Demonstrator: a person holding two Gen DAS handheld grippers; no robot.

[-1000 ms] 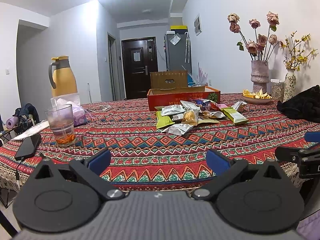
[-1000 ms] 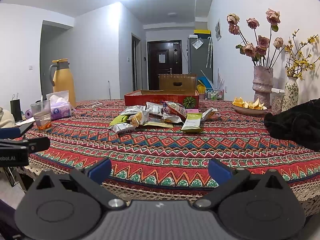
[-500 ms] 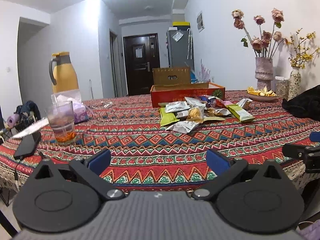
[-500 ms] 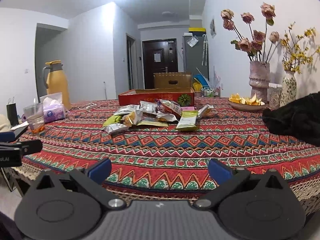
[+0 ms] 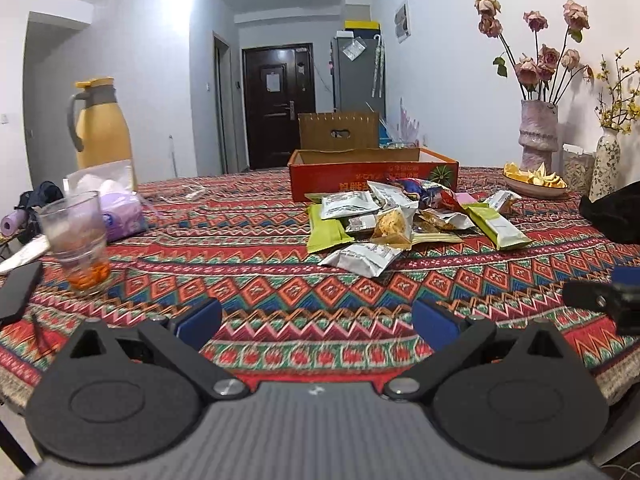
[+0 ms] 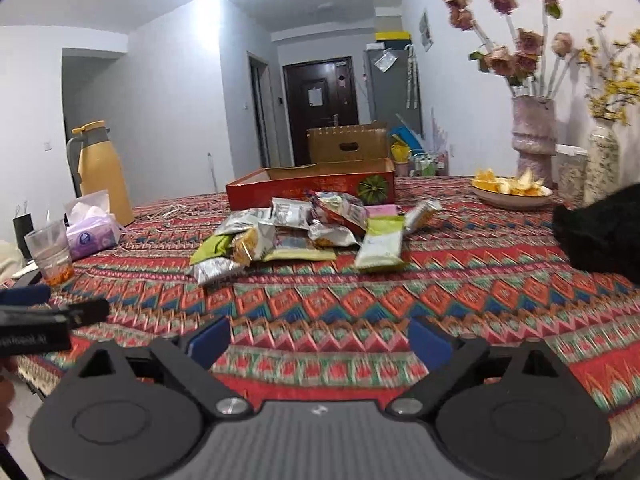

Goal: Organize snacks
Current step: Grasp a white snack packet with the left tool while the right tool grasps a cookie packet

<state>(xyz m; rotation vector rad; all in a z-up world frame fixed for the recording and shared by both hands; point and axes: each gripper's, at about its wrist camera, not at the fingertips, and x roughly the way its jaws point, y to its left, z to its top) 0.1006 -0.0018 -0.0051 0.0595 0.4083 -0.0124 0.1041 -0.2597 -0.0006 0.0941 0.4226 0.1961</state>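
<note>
A pile of snack packets [image 5: 392, 220] lies mid-table in front of an open red cardboard box [image 5: 372, 172]; both also show in the right wrist view, the pile [image 6: 304, 232] and the box [image 6: 312, 188]. A silver packet [image 5: 362, 258] lies nearest the left gripper. A green-and-white bar [image 6: 380, 242] lies at the pile's right. My left gripper [image 5: 316, 322] is open and empty over the table's near edge. My right gripper [image 6: 318, 338] is open and empty, also short of the pile. Each gripper shows at the other view's side.
On the patterned tablecloth [image 5: 248, 248] stand a glass [image 5: 76, 240], a tissue pack [image 5: 116, 204] and a yellow jug [image 5: 102, 128] at left. A dark phone [image 5: 18, 292] lies at the left edge. A fruit plate [image 6: 510, 192], vases [image 6: 534, 140] and a black cloth [image 6: 600, 232] are at right.
Both grippers have moved forward and slightly up over the table's near edge, closer to the snack pile. Both stay open and empty.
</note>
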